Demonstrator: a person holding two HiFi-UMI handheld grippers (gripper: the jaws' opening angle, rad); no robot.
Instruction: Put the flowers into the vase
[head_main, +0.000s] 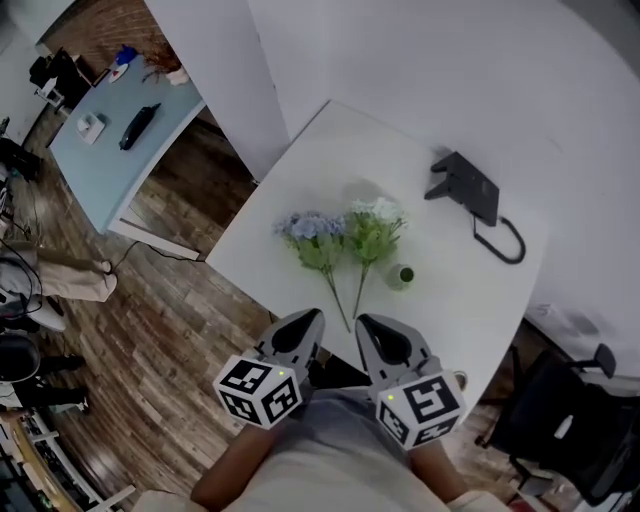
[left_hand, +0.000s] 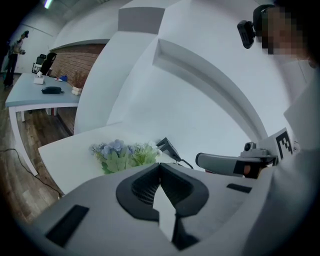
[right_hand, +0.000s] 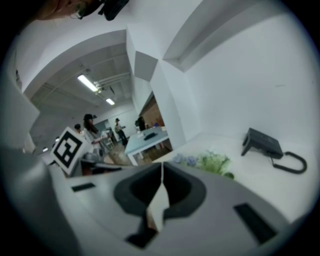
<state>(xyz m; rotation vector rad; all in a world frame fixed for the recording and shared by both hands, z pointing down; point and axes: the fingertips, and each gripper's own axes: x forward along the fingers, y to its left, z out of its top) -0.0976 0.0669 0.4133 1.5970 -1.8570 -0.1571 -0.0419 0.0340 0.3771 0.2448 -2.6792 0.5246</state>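
Observation:
Two flower bunches lie on the white table (head_main: 470, 300): a blue one (head_main: 312, 232) and a white-green one (head_main: 375, 225), their stems running toward the near edge. A small green vase (head_main: 402, 275) stands just right of the stems. My left gripper (head_main: 310, 318) and right gripper (head_main: 368, 322) hover side by side at the near edge, just short of the stem ends, both shut and holding nothing. In the left gripper view the shut gripper (left_hand: 160, 165) faces the blue bunch (left_hand: 116, 151). In the right gripper view the shut gripper (right_hand: 161, 165) faces the white-green bunch (right_hand: 215, 162) and the vase (right_hand: 228, 175).
A black device (head_main: 465, 185) with a looped cable (head_main: 505, 242) sits at the table's far right. A white wall runs behind the table. A pale blue desk (head_main: 110, 150) stands at the upper left over wooden floor, and a black chair (head_main: 560, 420) at the lower right.

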